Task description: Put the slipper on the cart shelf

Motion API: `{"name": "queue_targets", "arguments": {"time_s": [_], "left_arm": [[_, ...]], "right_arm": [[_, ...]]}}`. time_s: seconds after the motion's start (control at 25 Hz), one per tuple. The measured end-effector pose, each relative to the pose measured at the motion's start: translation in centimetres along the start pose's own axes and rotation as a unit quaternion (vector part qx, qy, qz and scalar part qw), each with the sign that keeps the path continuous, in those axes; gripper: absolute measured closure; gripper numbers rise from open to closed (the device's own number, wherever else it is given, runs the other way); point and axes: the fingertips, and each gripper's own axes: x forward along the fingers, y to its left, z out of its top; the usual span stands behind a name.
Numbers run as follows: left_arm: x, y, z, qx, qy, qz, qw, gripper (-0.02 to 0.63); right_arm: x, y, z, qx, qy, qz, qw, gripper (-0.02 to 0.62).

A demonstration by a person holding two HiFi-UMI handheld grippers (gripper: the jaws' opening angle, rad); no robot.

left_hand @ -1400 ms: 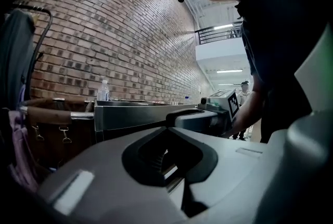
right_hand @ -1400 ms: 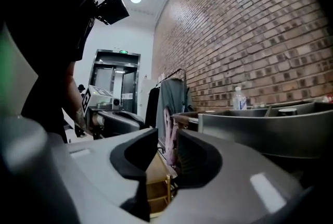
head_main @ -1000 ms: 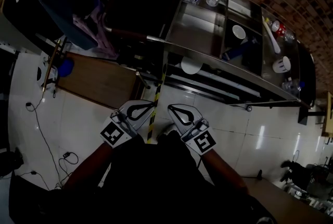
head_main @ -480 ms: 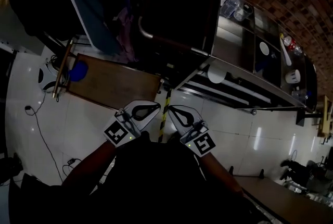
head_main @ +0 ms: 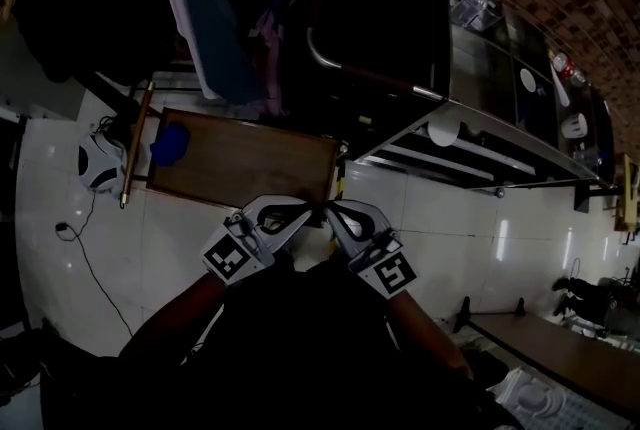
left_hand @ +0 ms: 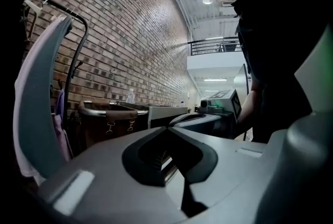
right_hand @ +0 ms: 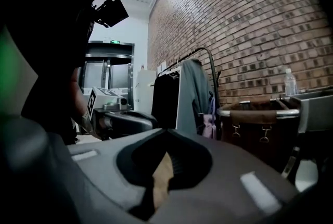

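Both grippers are held close together low in the head view, over the white tiled floor. My left gripper (head_main: 303, 215) and my right gripper (head_main: 329, 211) have their jaws closed tip to tip with nothing between them. The left gripper view shows its own jaws (left_hand: 167, 128) meeting empty, and the right gripper view shows the same for the right gripper (right_hand: 165, 131). A small blue thing (head_main: 170, 143), perhaps the slipper, lies at the left end of a low wooden platform (head_main: 250, 163) just ahead of the grippers. The steel cart (head_main: 480, 133) with its shelves stands to the right.
A dark laundry bin (head_main: 385, 28) with brown trim stands between the cart and a clothes rack with hanging garments (head_main: 215, 8). A water bottle (head_main: 478, 3) and dishes sit on the cart, a white plate (head_main: 445, 130) lower down. Cables (head_main: 85, 248) trail at left.
The whole view has shifted: cart and bin have slid to the right, the wooden platform and the blue thing have come nearer the grippers. Both grippers stay shut and side by side.
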Motion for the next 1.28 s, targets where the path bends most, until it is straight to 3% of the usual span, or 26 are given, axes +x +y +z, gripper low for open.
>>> {"name": "queue_targets", "arguments": {"time_s": [0.4,0.68,0.88,1.28], "left_arm": [[-2.0,-2.8,0.0,-0.010,-0.004,0.003,0.9999,0.604],[-2.1,-5.3,0.5,-0.009,0.009,0.033,0.9994,0.604],[-2.8,-5.6,0.6,-0.006,0.016,0.058,0.9982,0.604],[-6.4,-3.9,-0.1,0.001,0.015,0.050,0.9986,0.604]], "right_arm": [[-1.1,3.2,0.5,-0.001,-0.004,0.006,1.000,0.595],[-3.6,4.3,0.5,0.006,-0.016,0.029,0.999,0.595],[-4.3,5.3,0.5,0.015,-0.019,0.045,0.999,0.595],[-1.2,7.4,0.0,0.027,-0.013,0.028,0.999,0.595]]}}
